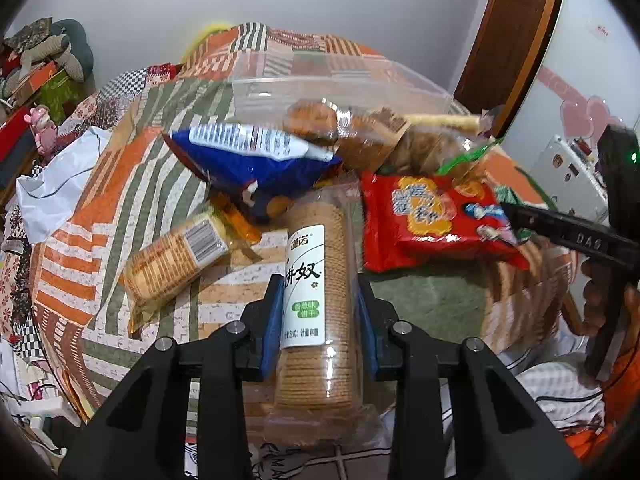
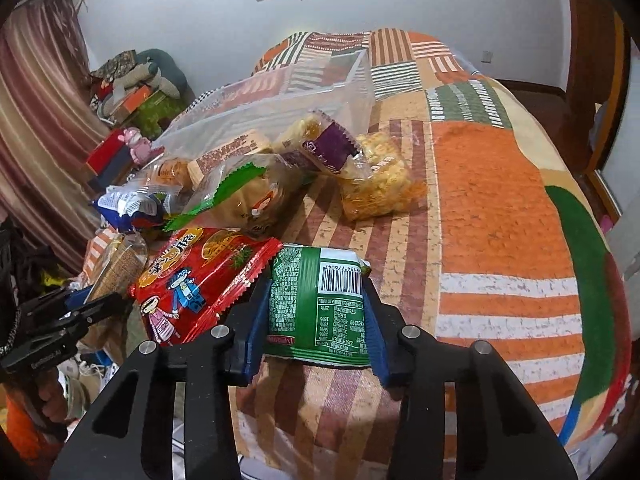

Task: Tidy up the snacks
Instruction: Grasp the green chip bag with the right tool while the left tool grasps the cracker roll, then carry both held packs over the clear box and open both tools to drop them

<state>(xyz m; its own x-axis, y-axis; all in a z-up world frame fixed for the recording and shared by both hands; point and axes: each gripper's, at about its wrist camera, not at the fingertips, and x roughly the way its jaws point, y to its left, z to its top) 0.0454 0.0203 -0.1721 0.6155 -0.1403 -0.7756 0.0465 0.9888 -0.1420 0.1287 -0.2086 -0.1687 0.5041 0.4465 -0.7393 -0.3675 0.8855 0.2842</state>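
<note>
My left gripper [image 1: 320, 292] is shut on a clear-wrapped roll of round biscuits [image 1: 320, 272] with a white label, held over the bed. My right gripper [image 2: 316, 300] is shut on a green snack packet [image 2: 320, 304], barcode side up. A red snack bag [image 2: 192, 284] lies just left of it, and shows in the left wrist view [image 1: 428, 220]. A blue bag [image 1: 256, 164], a cracker pack [image 1: 176, 256] and several other snacks lie in a pile. A clear plastic box [image 1: 340, 80] stands behind the pile.
The snacks lie on a patchwork bedspread [image 2: 500, 208]. A yellow puffed-snack bag [image 2: 376, 184] lies at the pile's right edge. Clutter and boxes [image 2: 132, 100] stand left of the bed. A wooden door frame [image 1: 516, 32] is at the right.
</note>
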